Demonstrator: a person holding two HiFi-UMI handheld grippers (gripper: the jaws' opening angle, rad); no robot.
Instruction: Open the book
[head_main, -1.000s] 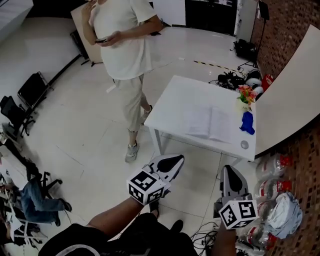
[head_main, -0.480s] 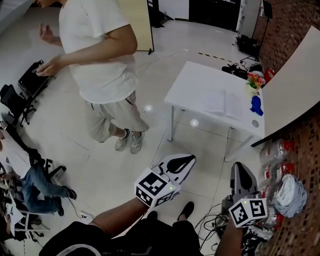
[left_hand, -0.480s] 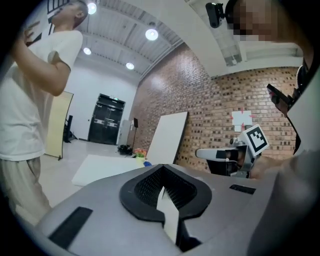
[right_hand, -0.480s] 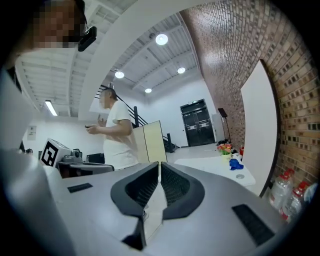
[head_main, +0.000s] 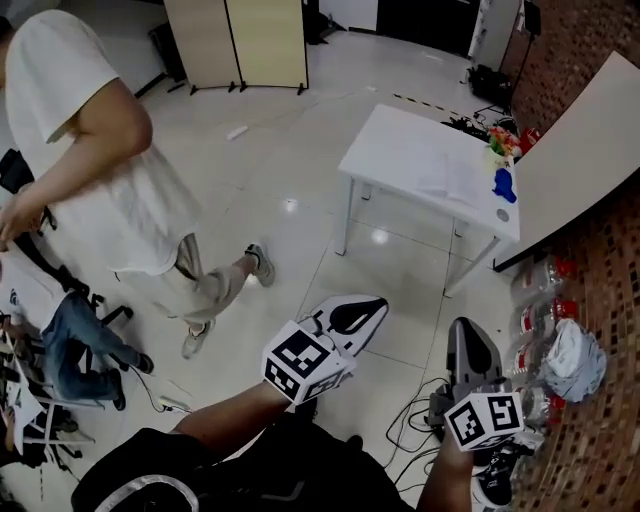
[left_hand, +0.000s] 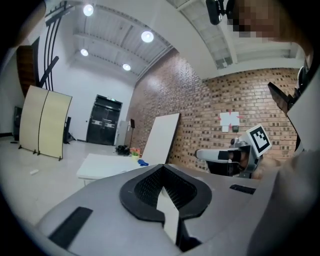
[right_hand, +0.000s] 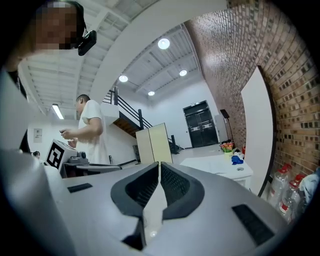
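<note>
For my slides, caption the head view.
Left gripper and right gripper, jaws shut, empty, short of the table bearing the book.

The table (head_main: 400, 150), seen at centre right of the head view a second ago, is now found smaller and in the upper right, and the open book (head_main: 452, 182) on it has been carried there with it. The standing person (head_main: 90, 170) in the white shirt has been shifted from the upper centre to the left edge of the frame. Two beige screen panels (head_main: 238, 40) have been brought into view at the top. More bare floor (head_main: 300, 230) is shown in the middle, and cables (head_main: 410, 430) are now seen at the bottom, right of centre.
</note>
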